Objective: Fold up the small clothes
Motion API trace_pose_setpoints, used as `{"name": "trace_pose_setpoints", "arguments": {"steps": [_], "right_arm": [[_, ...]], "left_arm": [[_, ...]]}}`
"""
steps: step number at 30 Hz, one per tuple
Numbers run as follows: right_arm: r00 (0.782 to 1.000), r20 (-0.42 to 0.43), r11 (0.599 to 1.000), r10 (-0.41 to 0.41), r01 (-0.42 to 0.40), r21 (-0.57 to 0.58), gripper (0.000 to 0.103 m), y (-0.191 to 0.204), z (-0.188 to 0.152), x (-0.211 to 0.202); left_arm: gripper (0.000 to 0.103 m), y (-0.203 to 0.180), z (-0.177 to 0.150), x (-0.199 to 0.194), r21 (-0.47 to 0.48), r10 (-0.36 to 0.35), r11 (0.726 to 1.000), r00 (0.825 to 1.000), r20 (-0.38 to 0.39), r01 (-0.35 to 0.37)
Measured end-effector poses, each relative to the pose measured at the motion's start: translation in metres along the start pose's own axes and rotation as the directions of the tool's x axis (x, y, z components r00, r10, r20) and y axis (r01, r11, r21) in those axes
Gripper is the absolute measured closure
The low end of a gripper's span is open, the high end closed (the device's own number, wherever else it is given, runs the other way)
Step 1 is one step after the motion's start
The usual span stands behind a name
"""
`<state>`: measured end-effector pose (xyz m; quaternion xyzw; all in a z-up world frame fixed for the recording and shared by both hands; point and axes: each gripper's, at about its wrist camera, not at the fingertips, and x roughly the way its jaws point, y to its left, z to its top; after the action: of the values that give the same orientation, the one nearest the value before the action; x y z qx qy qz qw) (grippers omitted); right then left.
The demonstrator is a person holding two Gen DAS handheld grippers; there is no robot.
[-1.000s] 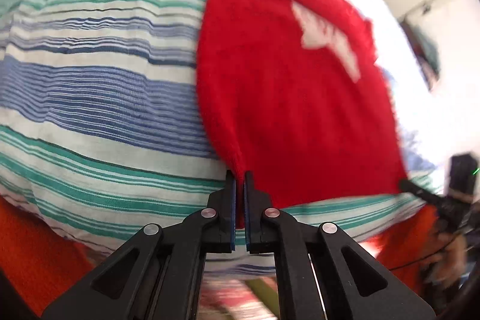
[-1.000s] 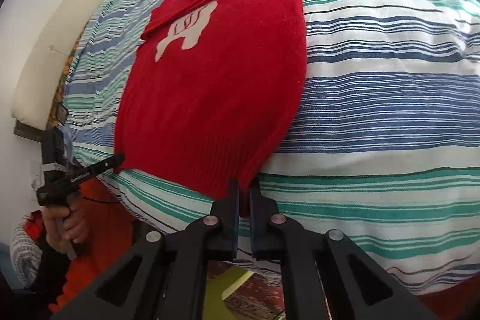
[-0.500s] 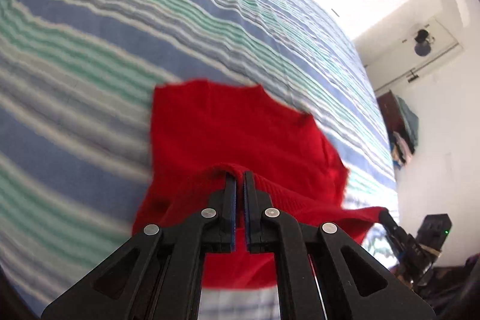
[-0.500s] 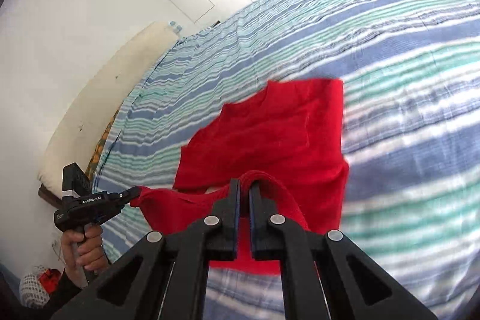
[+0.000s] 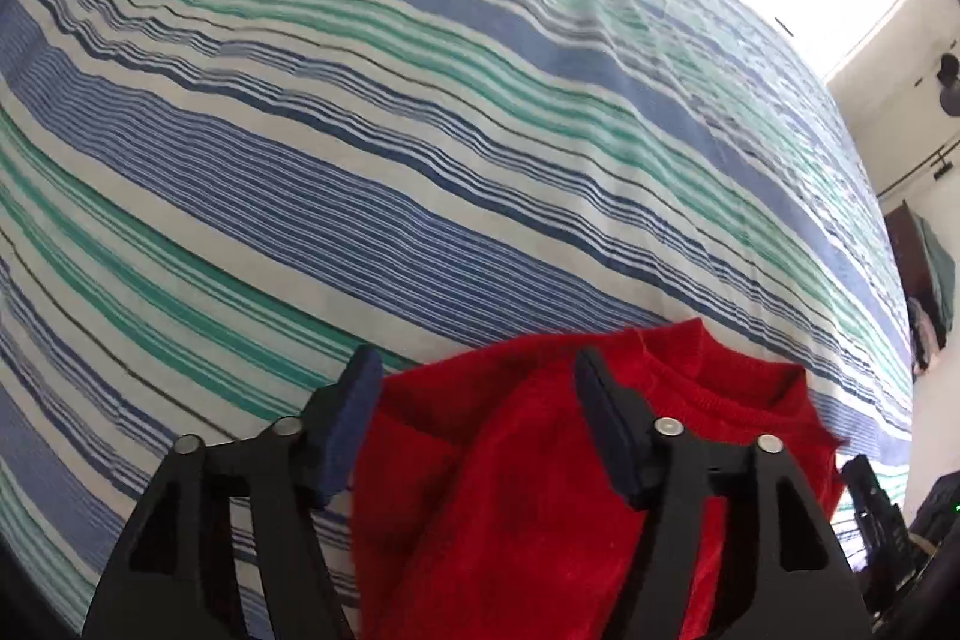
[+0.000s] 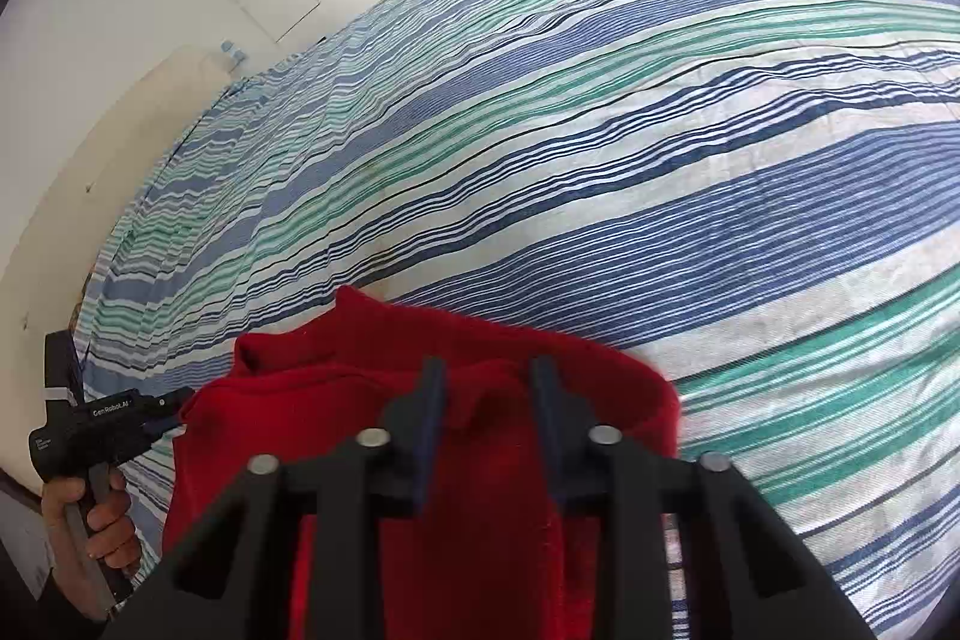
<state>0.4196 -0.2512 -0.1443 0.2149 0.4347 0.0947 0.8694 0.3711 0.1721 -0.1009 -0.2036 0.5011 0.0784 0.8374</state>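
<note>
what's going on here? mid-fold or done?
A person with a handheld tool in each hand is folding a red sweater on a striped bedsheet. The sweater lies doubled over, its hem brought up near the neckline. Both the left tool and the right tool are open, over the sweater, gripping nothing. One fold looks done; whether more follow is unclear.

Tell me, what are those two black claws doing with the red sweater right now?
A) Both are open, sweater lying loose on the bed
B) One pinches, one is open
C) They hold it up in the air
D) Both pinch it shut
A: the left gripper and right gripper both have spread jaws, and the red sweater lies folded on the striped bedspread.
</note>
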Motion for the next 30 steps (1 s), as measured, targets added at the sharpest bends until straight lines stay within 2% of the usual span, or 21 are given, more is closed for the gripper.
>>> {"name": "trace_pose_setpoints", "arguments": {"steps": [2,4,6,8,9,10,11,12,14,15,16,18,21,26,30], "right_arm": [[0.999,0.051,0.998,0.004,0.0,-0.066,0.056,0.012,-0.004,-0.028],[0.997,0.042,0.981,0.061,-0.052,-0.186,0.056,0.032,-0.021,-0.055],[0.988,-0.022,0.947,0.153,-0.153,-0.283,0.056,0.053,-0.048,-0.073],[0.979,-0.111,0.913,0.171,-0.2,-0.356,0.054,0.063,-0.081,-0.075],[0.981,-0.161,0.901,0.112,-0.169,-0.4,0.047,0.063,-0.099,-0.067],[0.98,-0.2,0.897,0.019,-0.105,-0.43,0.045,0.056,-0.114,-0.058],[0.971,-0.228,0.899,-0.069,-0.038,-0.437,0.045,0.046,-0.125,-0.051],[0.971,-0.219,0.908,-0.092,-0.009,-0.419,0.047,0.039,-0.129,-0.055],[0.988,-0.143,0.929,-0.054,-0.003,-0.371,0.048,0.038,-0.13,-0.087],[0.994,-0.106,0.931,-0.035,-0.007,-0.364,0.044,0.04,-0.132,-0.105],[0.997,-0.075,0.93,-0.022,-0.007,-0.366,0.035,0.044,-0.133,-0.12],[0.999,-0.024,0.923,-0.029,0.018,-0.384,0.028,0.047,-0.14,-0.145],[0.998,-0.011,0.918,-0.065,0.056,-0.394,0.028,0.041,-0.151,-0.162],[0.993,-0.006,0.945,-0.117,0.11,-0.309,0.028,0.014,-0.163,-0.178],[0.989,-0.002,0.944,-0.148,0.141,-0.297,0.028,-0.005,-0.17,-0.186]], "left_arm": [[0.025,0.005,-0.016,-0.022,0.037,0.011,0.999,1.0,0.027,-0.012],[0.022,0.006,-0.049,-0.045,0.116,0.024,0.993,0.999,0.036,-0.028],[0.014,0.004,-0.092,-0.06,0.211,0.087,0.972,0.994,0.069,-0.099],[0.013,0.002,-0.122,-0.063,0.29,0.173,0.938,0.981,0.089,-0.191],[0.014,0.0,-0.135,-0.064,0.322,0.207,0.92,0.975,0.085,-0.224],[0.015,-0.001,-0.145,-0.066,0.339,0.233,0.908,0.969,0.083,-0.247],[0.015,-0.003,-0.152,-0.072,0.345,0.246,0.901,0.965,0.091,-0.262],[0.015,-0.006,-0.156,-0.076,0.346,0.245,0.9,0.964,0.107,-0.267],[0.015,-0.011,-0.164,-0.094,0.343,0.246,0.896,0.958,0.148,-0.283],[0.015,-0.015,-0.167,-0.101,0.349,0.246,0.891,0.956,0.163,-0.289],[0.015,-0.017,-0.167,-0.105,0.354,0.245,0.889,0.955,0.171,-0.291],[0.015,-0.021,-0.166,-0.111,0.359,0.243,0.885,0.952,0.184,-0.295],[0.015,-0.025,-0.169,-0.118,0.366,0.246,0.88,0.95,0.194,-0.303],[0.015,-0.029,-0.179,-0.126,0.378,0.264,0.866,0.941,0.21,-0.327],[0.015,-0.029,-0.179,-0.125,0.374,0.276,0.865,0.939,0.207,-0.336]]}}
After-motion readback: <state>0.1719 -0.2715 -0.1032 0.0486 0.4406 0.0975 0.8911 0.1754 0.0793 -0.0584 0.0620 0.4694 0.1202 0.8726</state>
